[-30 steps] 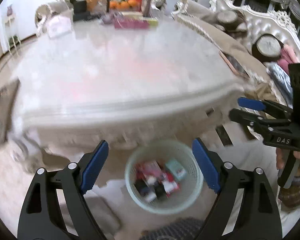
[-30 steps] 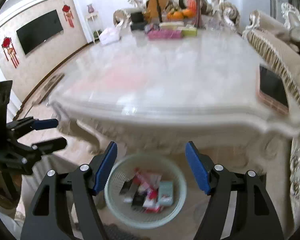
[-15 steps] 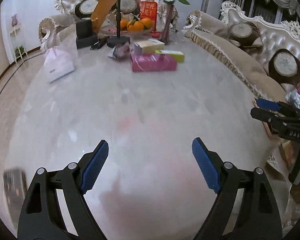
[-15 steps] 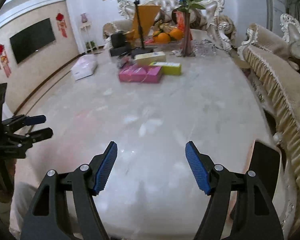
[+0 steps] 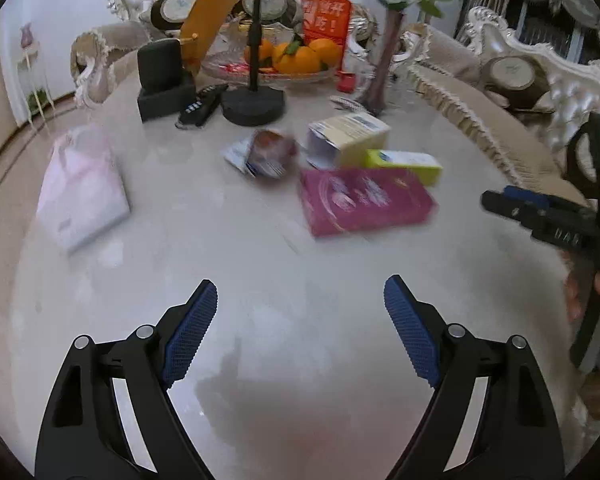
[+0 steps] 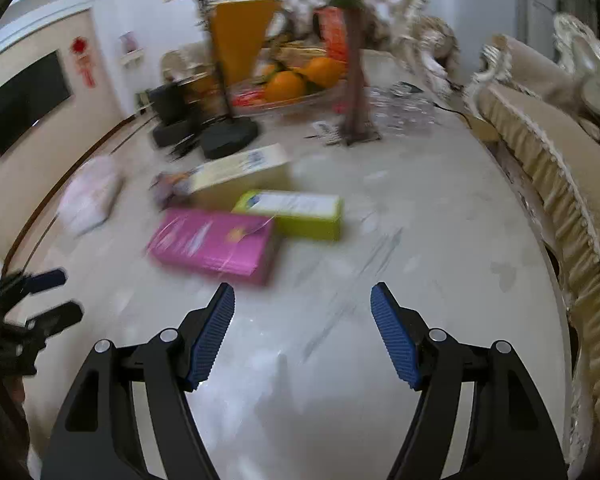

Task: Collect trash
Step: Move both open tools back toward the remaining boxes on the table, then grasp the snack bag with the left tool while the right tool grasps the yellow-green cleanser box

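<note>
On the pale marble table (image 5: 220,248) lie a pink box (image 5: 364,202), a green box (image 5: 406,164), a pale yellow box (image 5: 346,138) and a crumpled wrapper (image 5: 266,152). My left gripper (image 5: 300,320) hovers open and empty over bare tabletop, short of the pink box. The right wrist view shows the pink box (image 6: 216,244) and green box (image 6: 296,212) just ahead of my right gripper (image 6: 302,332), which is open and holds nothing. Each gripper appears at the edge of the other's view. No trash basket shows in either view.
A white packet (image 5: 80,192) lies at the left. Far end of the table: a fruit bowl with oranges (image 5: 296,58), a black stand (image 5: 254,104), a vase (image 5: 380,68), remotes and a black case (image 5: 160,76). Sofas (image 6: 548,168) run along the right side.
Both grippers have swept away from the basket on the floor, up over the table edge and across the tabletop toward the boxes. Their jaws stayed as wide as before.
</note>
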Tool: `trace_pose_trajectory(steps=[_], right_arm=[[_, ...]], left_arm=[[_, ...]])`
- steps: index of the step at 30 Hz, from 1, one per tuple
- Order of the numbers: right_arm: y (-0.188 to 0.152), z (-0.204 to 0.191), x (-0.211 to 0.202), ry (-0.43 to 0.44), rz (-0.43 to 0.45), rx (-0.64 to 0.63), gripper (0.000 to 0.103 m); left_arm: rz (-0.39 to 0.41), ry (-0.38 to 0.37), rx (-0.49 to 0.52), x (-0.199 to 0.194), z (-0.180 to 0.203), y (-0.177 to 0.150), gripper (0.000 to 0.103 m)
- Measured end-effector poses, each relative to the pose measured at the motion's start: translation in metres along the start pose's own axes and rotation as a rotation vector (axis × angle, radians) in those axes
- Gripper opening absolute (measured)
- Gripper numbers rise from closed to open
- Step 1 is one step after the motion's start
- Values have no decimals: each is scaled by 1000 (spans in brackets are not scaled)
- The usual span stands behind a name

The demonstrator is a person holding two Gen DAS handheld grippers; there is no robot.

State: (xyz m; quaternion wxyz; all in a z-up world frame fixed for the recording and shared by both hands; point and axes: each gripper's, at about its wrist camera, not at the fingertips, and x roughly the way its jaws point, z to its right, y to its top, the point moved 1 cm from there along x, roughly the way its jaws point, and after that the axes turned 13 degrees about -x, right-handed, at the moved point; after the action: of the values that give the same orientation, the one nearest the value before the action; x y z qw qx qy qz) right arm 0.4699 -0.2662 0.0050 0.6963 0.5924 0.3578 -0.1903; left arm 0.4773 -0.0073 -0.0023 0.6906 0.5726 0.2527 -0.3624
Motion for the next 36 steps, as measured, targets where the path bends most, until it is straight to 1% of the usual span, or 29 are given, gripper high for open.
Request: trace_pose_trajectory(steps=[2, 3, 4, 5, 7, 8, 10, 12, 14, 16, 17, 18, 19, 20, 21, 23, 24, 26, 28, 29, 32, 36], right_arm=[[8, 10, 14, -30, -7, 17, 67], [12, 13, 21, -37, -11, 4, 67], [16, 14, 28, -46, -18, -40, 67], [21, 12, 33, -61, -21, -114, 67], [29, 9, 41, -76, -26, -259, 67], [32, 9, 44, -48, -24, -323, 67], [37, 13, 49, 11, -19, -389, 67], [42, 17, 53, 61, -27, -443, 67], [45, 17, 59, 119, -44, -485, 67], [45, 17, 67, 174, -87, -528, 67], [44, 16, 71, 191, -107, -547, 67], [44, 16, 74, 205, -118, -571, 67], [43, 15, 76, 224, -122, -589, 67], [43, 13, 77, 239, -117, -609, 67], [43, 12, 78, 239, -106, -627, 67], [44, 7, 83, 252, -92, -663, 67], [46, 7, 88, 258, -95, -669, 67], [47, 2, 97, 277, -107, -682, 67], [51, -1, 100, 300, -85, -680, 67], [52, -3, 102, 304, -88, -681, 67], [55, -2, 104, 312, -84, -661, 67], [55, 0, 105, 319, -87, -623, 66]], left_arm=[[12, 31, -7, 13, -6, 16, 83], [22, 43, -9, 19, -9, 24, 83], [32, 55, -12, 24, -12, 33, 83], [38, 57, -16, 29, -15, 41, 83], [24, 60, -51, 40, -20, 55, 83], [13, 62, -70, 44, -21, 58, 83], [0, 61, -100, 49, -19, 61, 83], [-8, 41, -111, 55, -13, 64, 83], [-17, 53, -94, 64, -4, 67, 83], [-12, 64, -75, 70, -2, 73, 83], [-6, 62, -74, 72, -3, 78, 83], [-5, 42, -74, 73, -5, 83, 83], [-10, 0, -68, 73, -7, 88, 83], [-20, -19, -55, 74, -8, 92, 83], [-28, -20, -38, 77, -8, 94, 83], [-29, 16, 4, 83, -8, 100, 83], [-34, 22, 13, 86, -8, 102, 83], [-59, -6, 32, 94, -7, 105, 83], [-82, -27, 61, 102, -3, 107, 83], [-87, -27, 72, 106, -1, 108, 83], [-105, -18, 112, 117, 3, 109, 83], [-138, 32, 145, 137, 4, 108, 83]])
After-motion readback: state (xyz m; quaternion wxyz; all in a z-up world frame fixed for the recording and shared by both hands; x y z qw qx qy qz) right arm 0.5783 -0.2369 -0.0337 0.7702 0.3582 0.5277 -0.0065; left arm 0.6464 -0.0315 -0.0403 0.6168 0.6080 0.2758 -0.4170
